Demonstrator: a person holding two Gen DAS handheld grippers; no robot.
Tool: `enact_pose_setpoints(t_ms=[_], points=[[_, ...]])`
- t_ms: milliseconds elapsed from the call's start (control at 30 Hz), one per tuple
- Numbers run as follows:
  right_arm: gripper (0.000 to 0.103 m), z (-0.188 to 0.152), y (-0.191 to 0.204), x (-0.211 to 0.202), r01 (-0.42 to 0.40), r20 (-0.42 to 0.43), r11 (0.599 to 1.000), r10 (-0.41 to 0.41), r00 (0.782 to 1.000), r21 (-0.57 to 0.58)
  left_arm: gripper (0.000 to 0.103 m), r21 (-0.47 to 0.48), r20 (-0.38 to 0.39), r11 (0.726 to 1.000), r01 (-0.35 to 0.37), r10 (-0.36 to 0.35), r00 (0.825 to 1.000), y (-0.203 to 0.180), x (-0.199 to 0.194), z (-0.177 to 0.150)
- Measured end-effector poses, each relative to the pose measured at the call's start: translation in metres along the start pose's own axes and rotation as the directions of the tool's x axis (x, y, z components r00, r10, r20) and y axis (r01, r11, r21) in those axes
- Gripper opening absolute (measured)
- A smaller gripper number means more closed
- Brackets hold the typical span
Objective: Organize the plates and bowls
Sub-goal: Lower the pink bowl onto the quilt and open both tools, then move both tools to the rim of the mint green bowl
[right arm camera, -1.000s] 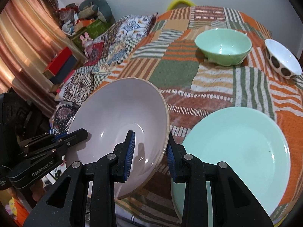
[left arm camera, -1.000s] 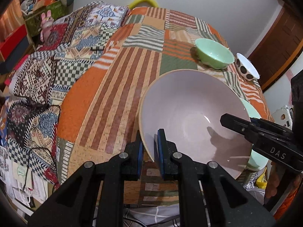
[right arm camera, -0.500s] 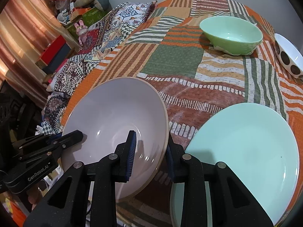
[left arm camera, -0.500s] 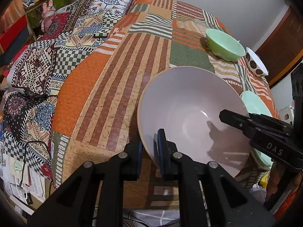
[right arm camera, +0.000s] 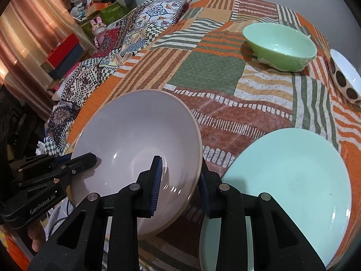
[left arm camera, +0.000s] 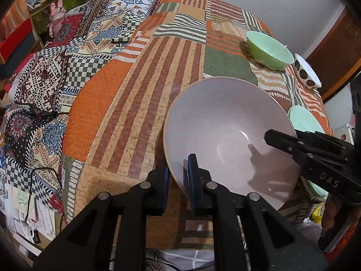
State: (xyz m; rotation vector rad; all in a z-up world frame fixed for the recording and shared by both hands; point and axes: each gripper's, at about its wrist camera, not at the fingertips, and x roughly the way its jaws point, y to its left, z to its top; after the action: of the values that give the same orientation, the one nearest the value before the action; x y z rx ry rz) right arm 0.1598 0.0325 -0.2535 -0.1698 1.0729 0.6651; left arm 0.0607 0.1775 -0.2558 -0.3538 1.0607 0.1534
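Observation:
A large pale pink bowl is held above the patchwork-covered table by both grippers. My left gripper is shut on its near rim. My right gripper is shut on the opposite rim; the bowl also shows in the right wrist view. A mint green plate lies on the table just right of the bowl. A green bowl and a white bowl with brown dots stand at the far right of the table.
The table wears an orange, green and striped patchwork cloth. A patterned quilt lies beyond its left side. Boxes and a pink rabbit toy sit at the far left. A wooden door is at the right.
Both grippers have carried the pink bowl a little farther over the table towards the mint plate. Both grips on the rim are unchanged.

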Motion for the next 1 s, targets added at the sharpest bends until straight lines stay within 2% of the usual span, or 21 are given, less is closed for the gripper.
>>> enact_pose_setpoints(t_ms=[67, 400, 600, 767, 933, 1000], points=[[0.030, 0.001, -0.002, -0.004, 0.001, 0.008, 1.000, -0.001, 1.000, -0.001, 0.018, 0.002, 0.016, 1.000, -0.009, 0.009, 1.000, 0.000, -0.006, 0.000], [0.036, 0.002, -0.020, -0.046, -0.016, 0.105, 0.999, 0.012, 0.994, 0.035, 0.024, 0.037, 0.125, 0.998, -0.059, 0.054, 0.991, -0.012, -0.047, 0.016], [0.036, 0.004, -0.037, -0.080, -0.015, 0.190, 0.998, 0.003, 0.982, 0.065, 0.036, 0.057, 0.237, 0.996, -0.064, 0.048, 0.970, -0.027, -0.082, 0.036], [0.036, 0.008, -0.056, -0.109, -0.005, 0.260, 0.996, -0.019, 0.965, 0.090, 0.046, 0.110, 0.308, 0.991, -0.081, 0.043, 0.950, -0.052, -0.104, 0.056], [0.036, 0.015, -0.072, -0.133, 0.008, 0.323, 0.994, -0.044, 0.945, 0.112, 0.047, 0.168, 0.346, 0.982, -0.082, 0.019, 0.938, -0.080, -0.116, 0.080], [0.041, 0.018, -0.078, -0.140, 0.016, 0.339, 0.993, -0.055, 0.939, 0.116, 0.049, 0.182, 0.355, 0.981, -0.070, 0.001, 0.935, -0.089, -0.119, 0.088]])
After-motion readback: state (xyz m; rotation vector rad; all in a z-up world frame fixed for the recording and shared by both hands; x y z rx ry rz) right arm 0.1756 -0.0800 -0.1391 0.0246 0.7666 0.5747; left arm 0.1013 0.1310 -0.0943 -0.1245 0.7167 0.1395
